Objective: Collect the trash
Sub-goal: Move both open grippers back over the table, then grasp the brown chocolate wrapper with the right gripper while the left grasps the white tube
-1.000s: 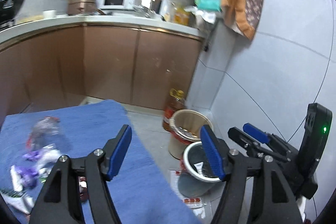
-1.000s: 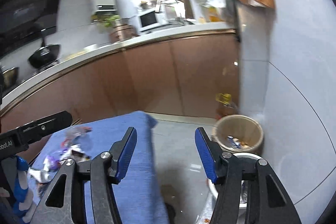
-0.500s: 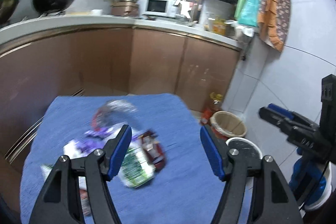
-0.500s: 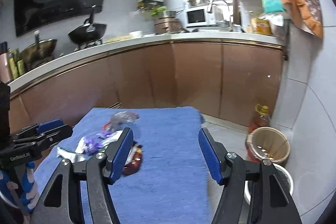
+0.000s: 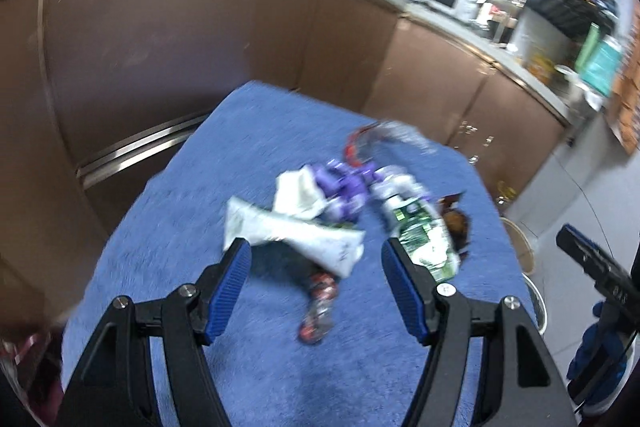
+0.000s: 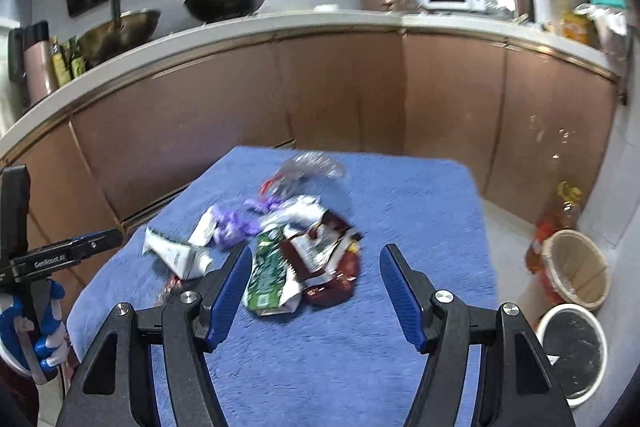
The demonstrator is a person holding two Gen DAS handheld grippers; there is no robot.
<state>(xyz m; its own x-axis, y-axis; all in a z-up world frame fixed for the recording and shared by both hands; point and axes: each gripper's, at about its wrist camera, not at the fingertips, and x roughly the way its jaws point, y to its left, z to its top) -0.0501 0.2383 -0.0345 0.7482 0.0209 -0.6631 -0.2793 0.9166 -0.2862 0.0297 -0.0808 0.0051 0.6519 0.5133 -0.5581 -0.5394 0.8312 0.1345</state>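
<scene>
A heap of trash lies on a blue cloth-covered table (image 5: 256, 131) (image 6: 400, 195): a white tube (image 5: 296, 233) (image 6: 176, 257), purple wrappers (image 5: 348, 187) (image 6: 232, 225), a green packet (image 5: 424, 231) (image 6: 268, 275), a dark red packet (image 6: 328, 259) and a clear crumpled wrapper (image 5: 384, 137) (image 6: 308, 165). My left gripper (image 5: 316, 267) hangs open above the white tube's near end, nothing between its pads. My right gripper (image 6: 316, 271) is open over the green and red packets, touching neither. The left gripper also shows at the right wrist view's left edge (image 6: 64, 251).
Brown cabinets (image 6: 340, 95) under a white counter curve behind the table. On the floor at the right stand a tan waste basket (image 6: 576, 271), a white bin (image 6: 568, 351) and an oil bottle (image 6: 556, 223). A gloved hand (image 6: 36, 327) holds the left gripper.
Both grippers swung left from the floor bins to the table and dipped toward the trash heap. The right jaws stand a little wider than at first.
</scene>
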